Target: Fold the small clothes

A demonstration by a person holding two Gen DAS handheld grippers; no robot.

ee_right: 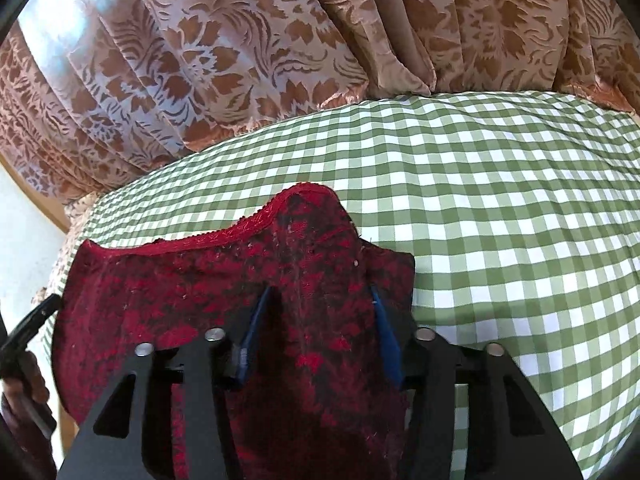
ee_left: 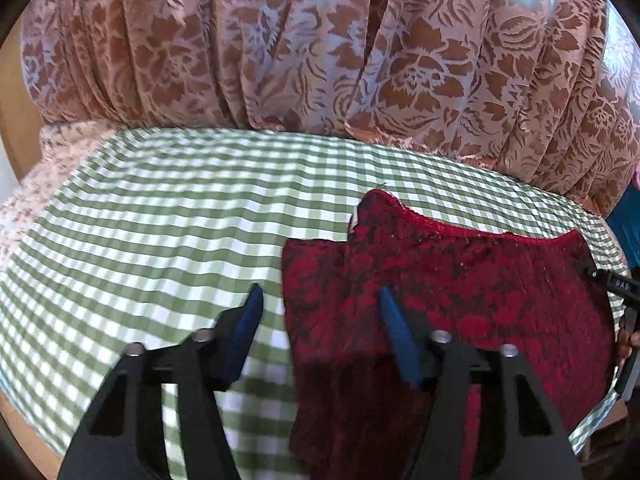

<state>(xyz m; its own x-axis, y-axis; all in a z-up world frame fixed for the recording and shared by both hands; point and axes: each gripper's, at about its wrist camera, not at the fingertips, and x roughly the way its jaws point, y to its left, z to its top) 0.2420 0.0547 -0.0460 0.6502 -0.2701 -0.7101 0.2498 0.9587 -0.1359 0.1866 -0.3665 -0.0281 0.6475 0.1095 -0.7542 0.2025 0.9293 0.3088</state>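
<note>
A small red and black patterned garment [ee_left: 460, 280] lies flat on the green checked cloth [ee_left: 160, 208]. My left gripper [ee_left: 320, 296] is open above the garment's left edge, one blue pad [ee_left: 246, 328] over the checked cloth and the other over the red fabric. In the right wrist view the same garment [ee_right: 180, 292] lies under my right gripper [ee_right: 320, 296], which is open with both pads over the garment's right part near its edge. Neither gripper holds any fabric.
A pink and brown floral curtain [ee_left: 320, 40] hangs close behind the table, also in the right wrist view [ee_right: 200, 60]. A floral cloth [ee_left: 48, 168] lies at the table's far left. The other hand and its gripper handle [ee_left: 620, 284] show at the right edge.
</note>
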